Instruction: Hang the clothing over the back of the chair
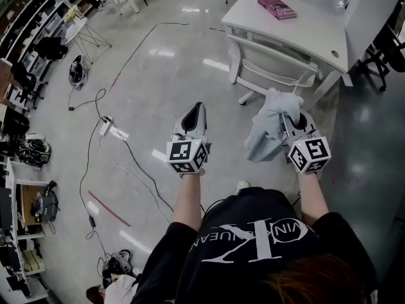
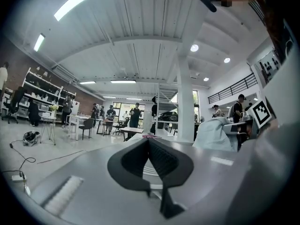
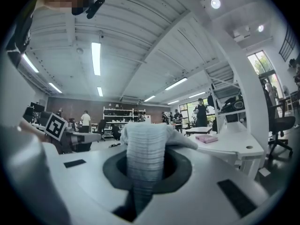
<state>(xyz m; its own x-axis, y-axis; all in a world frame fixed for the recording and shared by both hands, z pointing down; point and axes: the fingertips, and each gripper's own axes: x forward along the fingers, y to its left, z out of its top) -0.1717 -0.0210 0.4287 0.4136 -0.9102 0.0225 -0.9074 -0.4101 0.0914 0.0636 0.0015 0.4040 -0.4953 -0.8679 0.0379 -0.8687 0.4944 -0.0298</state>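
Your R gripper is clamped on the pale grey-blue soft cloth garment, bunched, near the white slat-back chair. L gripper is closed, empty. Light, floppy, prob. slippery: pinch an edge w/ L to spread it.

A pale grey-blue garment hangs bunched and limp from the right claw, clear of the floor, just before the white chair, whose back faces it.
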